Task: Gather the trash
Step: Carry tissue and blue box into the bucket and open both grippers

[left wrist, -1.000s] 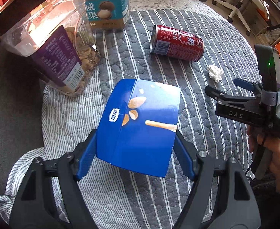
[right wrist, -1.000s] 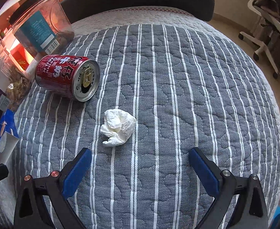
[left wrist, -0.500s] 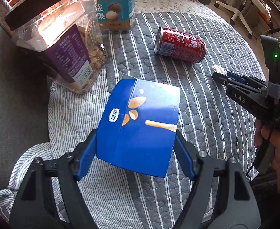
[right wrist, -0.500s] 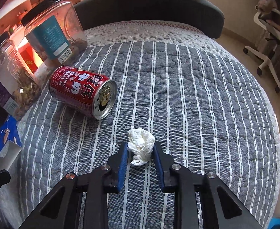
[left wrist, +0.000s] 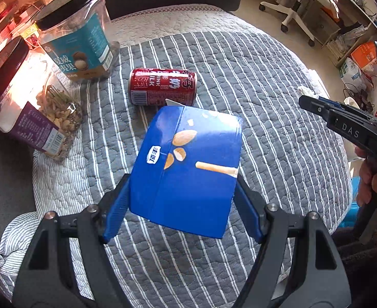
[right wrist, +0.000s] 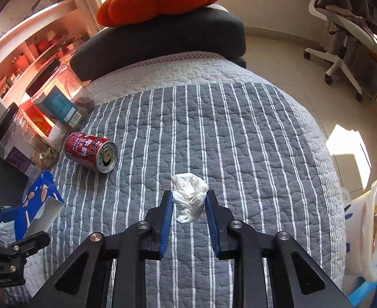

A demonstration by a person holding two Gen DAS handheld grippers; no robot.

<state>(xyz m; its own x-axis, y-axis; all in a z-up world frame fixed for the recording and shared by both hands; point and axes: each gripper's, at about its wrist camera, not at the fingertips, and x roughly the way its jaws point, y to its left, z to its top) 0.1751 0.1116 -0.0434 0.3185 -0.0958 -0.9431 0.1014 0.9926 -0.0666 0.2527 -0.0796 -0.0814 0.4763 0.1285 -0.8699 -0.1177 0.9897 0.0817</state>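
Both hands loaded, can not yet collected.

The right hand-held gripper (right wrist: 189, 205) pinches a crumpled tissue (right wrist: 189, 197) just above the quilt; soft, it may slip free. The left hand-held gripper (left wrist: 182, 200) clamps a blue snack box (left wrist: 188, 164) near its bottom edge, so it could tilt. The red can (left wrist: 162, 86) lies apart and could roll.

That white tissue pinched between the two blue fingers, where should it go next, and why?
Probably carry it to the right and drop it into the white plastic bag beside the bed. The right gripper already pinches the tissue above the striped quilt, and that open bag looks like the nearest place for trash.
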